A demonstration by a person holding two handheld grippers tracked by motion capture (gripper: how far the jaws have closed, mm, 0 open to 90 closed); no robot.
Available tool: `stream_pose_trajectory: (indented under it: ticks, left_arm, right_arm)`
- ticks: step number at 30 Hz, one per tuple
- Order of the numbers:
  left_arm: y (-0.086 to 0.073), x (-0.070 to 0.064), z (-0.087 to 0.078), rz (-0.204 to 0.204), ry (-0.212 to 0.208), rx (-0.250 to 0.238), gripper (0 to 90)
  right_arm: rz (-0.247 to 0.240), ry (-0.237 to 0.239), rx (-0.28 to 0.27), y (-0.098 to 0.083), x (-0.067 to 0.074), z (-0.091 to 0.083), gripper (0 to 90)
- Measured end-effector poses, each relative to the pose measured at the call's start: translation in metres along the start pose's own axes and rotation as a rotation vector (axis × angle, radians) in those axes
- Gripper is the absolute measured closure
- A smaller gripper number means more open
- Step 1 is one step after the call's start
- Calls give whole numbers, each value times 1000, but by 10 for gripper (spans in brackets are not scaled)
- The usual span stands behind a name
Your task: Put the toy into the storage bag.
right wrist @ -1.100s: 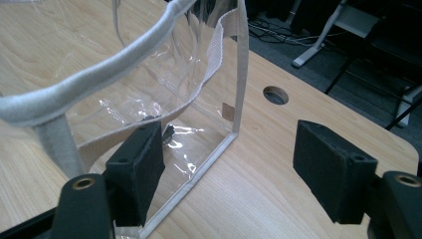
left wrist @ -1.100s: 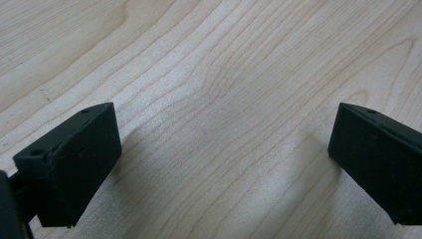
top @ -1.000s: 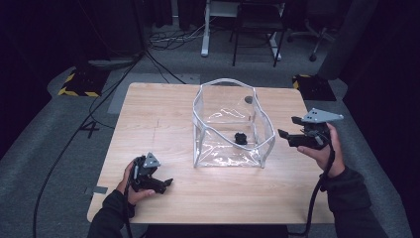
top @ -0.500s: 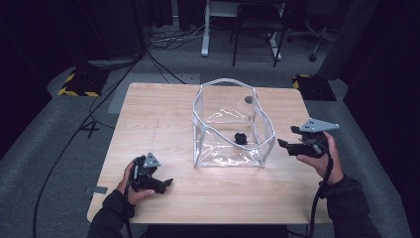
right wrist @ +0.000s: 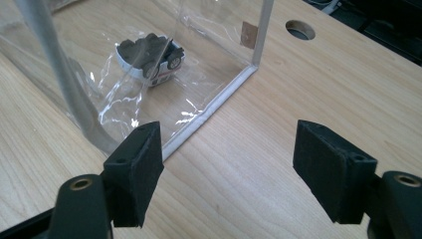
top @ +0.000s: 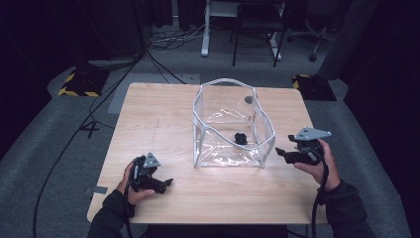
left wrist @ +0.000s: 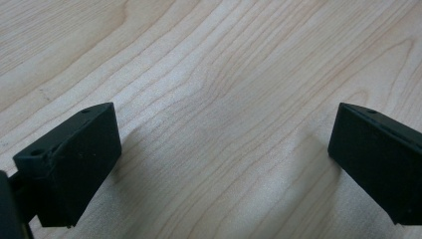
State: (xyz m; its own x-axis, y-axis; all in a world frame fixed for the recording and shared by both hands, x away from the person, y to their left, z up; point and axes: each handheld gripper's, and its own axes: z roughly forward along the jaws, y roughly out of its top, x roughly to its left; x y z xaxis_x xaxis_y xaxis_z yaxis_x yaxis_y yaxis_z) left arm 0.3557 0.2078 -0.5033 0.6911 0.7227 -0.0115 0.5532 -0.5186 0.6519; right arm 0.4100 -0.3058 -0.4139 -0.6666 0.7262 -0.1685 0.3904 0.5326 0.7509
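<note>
A light wooden counter (top: 163, 119) carried a clear plastic bag (top: 233, 126) with white piping, standing open near the middle. A round cable hole (right wrist: 300, 30) pierced the counter beyond the bag's far corner. Inside the bag, on its floor, lay a small toy car (right wrist: 148, 56), tipped over with its wheels showing; no readable writing appeared on it, and a small tan tab on the bag's wall was too blurred to read. The right claw (right wrist: 229, 169) hovered just beside the bag's right side, its jaws wide apart and empty. The left claw (left wrist: 224, 154) sat low over bare wood near the front left, jaws likewise spread, gripping nothing.
</note>
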Motion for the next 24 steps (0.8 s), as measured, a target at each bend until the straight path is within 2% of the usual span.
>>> stream_pose_trajectory:
  ticks: [5, 9, 13, 20, 22, 24]
  left_arm:
    - [0, 0, 0, 0, 0, 1, 5]
    - [0, 0, 0, -1, -2, 0, 5]
    - [0, 0, 0, 0, 0, 0, 5]
    - [0, 0, 0, -1, 0, 0, 5]
    - [0, 0, 0, 0, 0, 0, 5]
    - [0, 0, 0, -2, -2, 0, 5]
  right_arm:
    - [9, 5, 10, -6, 3, 4, 282]
    - [-10, 10, 24, -11, 4, 6, 289]
    - [-2, 16, 17, -16, 7, 7, 290]
    - [-12, 7, 40, -27, 11, 8, 290]
    - [-29, 12, 46, -30, 10, 8, 290]
    - [-16, 11, 47, -33, 12, 8, 290]
